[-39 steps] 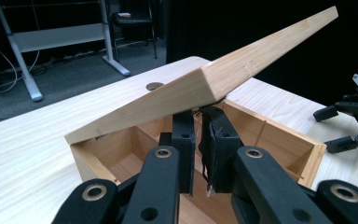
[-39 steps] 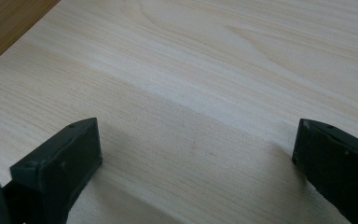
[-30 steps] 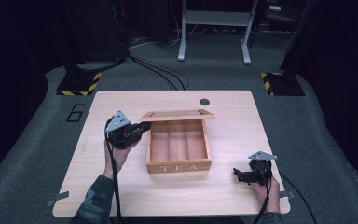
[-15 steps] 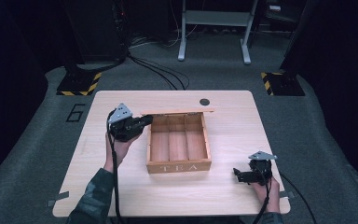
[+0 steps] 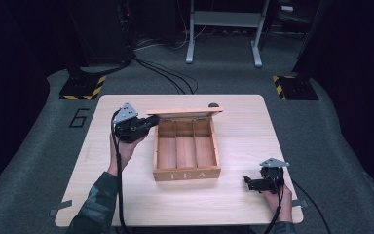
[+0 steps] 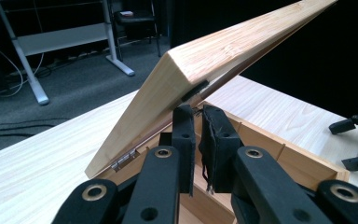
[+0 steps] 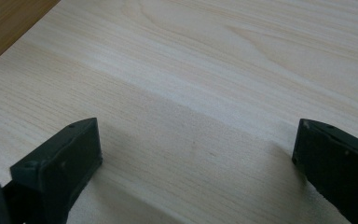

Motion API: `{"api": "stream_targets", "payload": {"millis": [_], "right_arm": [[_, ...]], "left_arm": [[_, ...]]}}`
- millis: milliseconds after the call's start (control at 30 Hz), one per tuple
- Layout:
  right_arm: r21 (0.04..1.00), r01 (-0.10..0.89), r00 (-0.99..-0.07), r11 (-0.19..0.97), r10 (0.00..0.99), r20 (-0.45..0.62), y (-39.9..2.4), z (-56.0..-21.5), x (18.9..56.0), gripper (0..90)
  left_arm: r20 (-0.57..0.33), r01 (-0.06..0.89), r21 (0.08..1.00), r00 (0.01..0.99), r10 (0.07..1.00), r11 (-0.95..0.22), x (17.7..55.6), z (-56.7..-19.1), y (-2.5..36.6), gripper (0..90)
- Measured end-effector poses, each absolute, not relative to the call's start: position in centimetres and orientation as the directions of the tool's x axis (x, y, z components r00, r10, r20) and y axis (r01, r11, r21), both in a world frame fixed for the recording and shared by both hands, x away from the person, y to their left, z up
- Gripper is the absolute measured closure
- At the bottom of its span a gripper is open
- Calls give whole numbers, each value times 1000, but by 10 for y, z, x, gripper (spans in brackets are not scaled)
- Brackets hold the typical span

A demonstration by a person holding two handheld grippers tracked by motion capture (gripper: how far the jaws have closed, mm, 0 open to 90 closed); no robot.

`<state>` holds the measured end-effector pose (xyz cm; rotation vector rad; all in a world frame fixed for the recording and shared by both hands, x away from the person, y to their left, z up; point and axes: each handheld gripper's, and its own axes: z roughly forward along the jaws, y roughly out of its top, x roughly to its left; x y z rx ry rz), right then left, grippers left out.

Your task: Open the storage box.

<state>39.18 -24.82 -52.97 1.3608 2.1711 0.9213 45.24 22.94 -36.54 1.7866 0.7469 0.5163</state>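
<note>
- High view: tea box (image 5: 186, 151) mid-table, lid (image 5: 185, 112) tipped up at its far edge, left gripper (image 5: 146, 123) at lid's left corner.
- Left gripper view: jaws nearly closed, nudging under lid corner (image 6: 186, 70); could slip, lid slamming down.
- Right gripper view: right gripper (image 7: 196, 154) spread wide, empty, right of box.

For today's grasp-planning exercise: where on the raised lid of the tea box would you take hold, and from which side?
Grip the lid at its free front edge near the left corner, from the box's left side: it is thin, tilted up on rear hinges, and the left gripper sits there already.
</note>
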Motion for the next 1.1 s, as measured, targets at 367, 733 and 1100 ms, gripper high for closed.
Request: {"api": "stream_targets", "payload": {"millis": [367,733,1100], "right_arm": [[720,625,-435,302,900,0,-248,-530,392,7],[718,624,-440,308,898,-2,-249,-530,392,7],[719,621,-444,312,896,-5,-249,-530,392,7]], "left_arm": [[-15,243,944,706,708,-223,456,-363,229,832],[-16,245,943,708,706,-225,458,-361,229,833],[-17,243,945,703,711,-218,460,-360,229,833]]}}
